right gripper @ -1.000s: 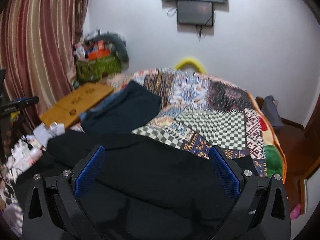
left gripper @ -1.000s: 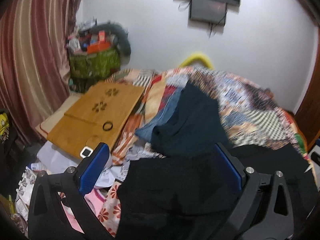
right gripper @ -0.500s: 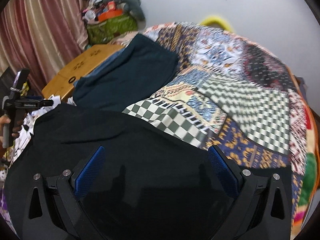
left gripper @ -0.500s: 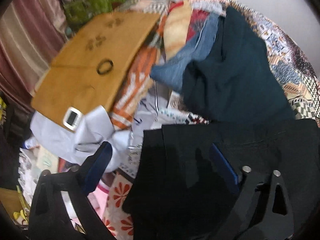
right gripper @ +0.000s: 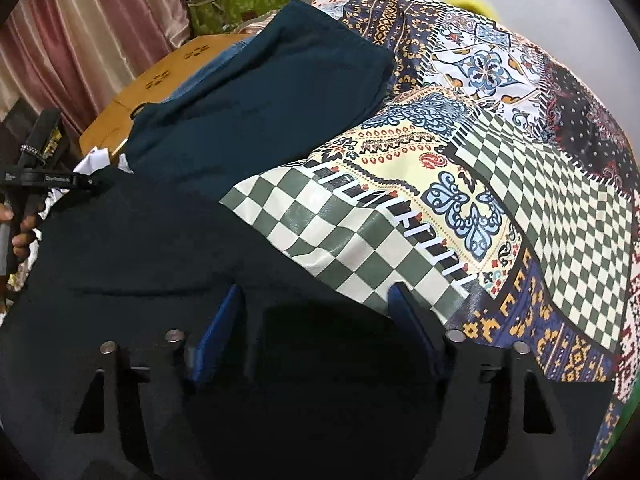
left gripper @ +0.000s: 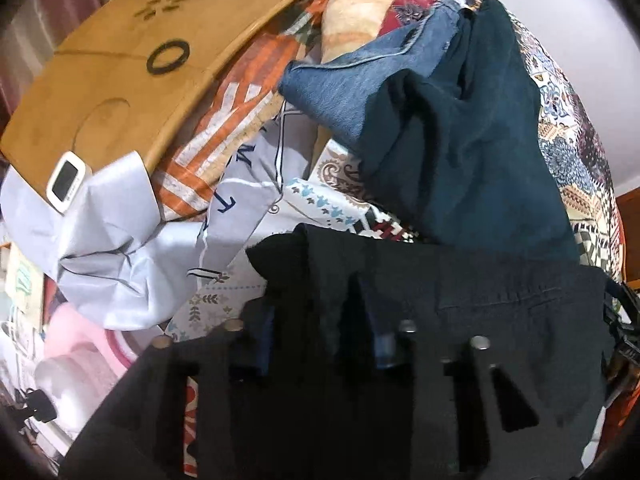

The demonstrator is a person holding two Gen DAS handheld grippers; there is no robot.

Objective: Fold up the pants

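Black pants (right gripper: pixel 152 248) lie under both hand-held grippers on the patchwork bedspread (right gripper: pixel 500 152).

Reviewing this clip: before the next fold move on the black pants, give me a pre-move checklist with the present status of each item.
1. Left gripper closed on the black pants: ok, its fingers are narrowed around a bunched edge.
2. Right gripper closed on the fabric: not ok, a gap shows between its blue fingers.
3. Pants lying flat: not ok, they are bunched at the left gripper.
4. Dark teal folded garment apart from the pants: cannot tell, edges meet in view.
5. Free patterned bedspread beyond the pants: ok.
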